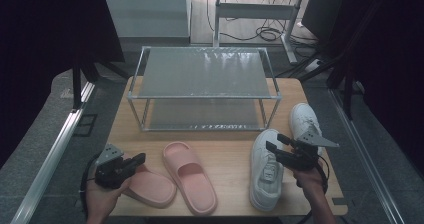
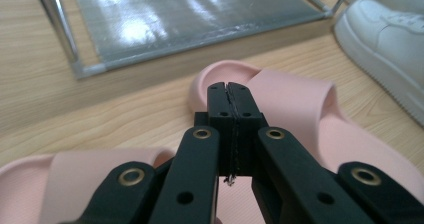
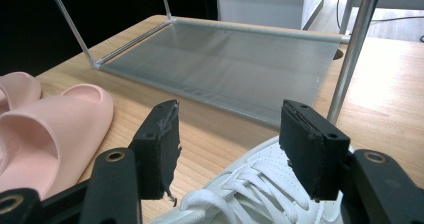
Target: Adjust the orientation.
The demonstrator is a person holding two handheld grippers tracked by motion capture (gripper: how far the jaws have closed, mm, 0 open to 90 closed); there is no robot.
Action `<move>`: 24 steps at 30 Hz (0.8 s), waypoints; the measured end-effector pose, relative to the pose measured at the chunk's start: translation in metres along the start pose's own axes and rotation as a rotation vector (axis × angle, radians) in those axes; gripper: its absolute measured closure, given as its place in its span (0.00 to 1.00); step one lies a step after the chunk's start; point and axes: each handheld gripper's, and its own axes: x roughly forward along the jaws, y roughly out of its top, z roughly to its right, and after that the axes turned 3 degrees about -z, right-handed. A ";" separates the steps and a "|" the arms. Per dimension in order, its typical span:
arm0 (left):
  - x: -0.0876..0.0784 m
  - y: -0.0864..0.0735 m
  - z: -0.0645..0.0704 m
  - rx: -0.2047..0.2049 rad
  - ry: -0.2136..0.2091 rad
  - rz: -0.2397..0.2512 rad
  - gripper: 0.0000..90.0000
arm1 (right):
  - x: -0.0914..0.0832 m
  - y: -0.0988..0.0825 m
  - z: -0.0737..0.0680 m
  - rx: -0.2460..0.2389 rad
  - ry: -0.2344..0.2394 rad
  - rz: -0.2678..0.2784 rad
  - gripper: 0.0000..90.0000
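Left gripper [image 1: 140,159] clenched empty over pink slide [image 1: 150,185]; right gripper [image 1: 274,143] released above white sneaker [image 1: 266,168]; approach step, nxt: close on sneaker, lift to rack [image 1: 205,73].

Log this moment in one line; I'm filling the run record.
left gripper: shut, empty, over pink slides | right gripper: open over white sneaker | rack: empty

Two pink slides [image 1: 190,176], two white sneakers [image 1: 266,169], one two-tier metal rack [image 1: 202,74], one wooden table [image 1: 230,144]
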 end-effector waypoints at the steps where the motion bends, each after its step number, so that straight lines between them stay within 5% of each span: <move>1: -0.001 -0.002 -0.002 0.001 0.004 -0.006 1.00 | 0.001 -0.001 0.000 0.002 0.000 -0.007 0.46; 16: -0.035 -0.036 -0.034 -0.107 0.103 0.043 1.00 | -0.001 -0.001 -0.003 -0.002 0.002 -0.007 0.46; 24: -0.052 -0.059 -0.049 -0.155 0.167 0.013 1.00 | -0.002 0.001 -0.009 -0.021 0.018 -0.002 0.46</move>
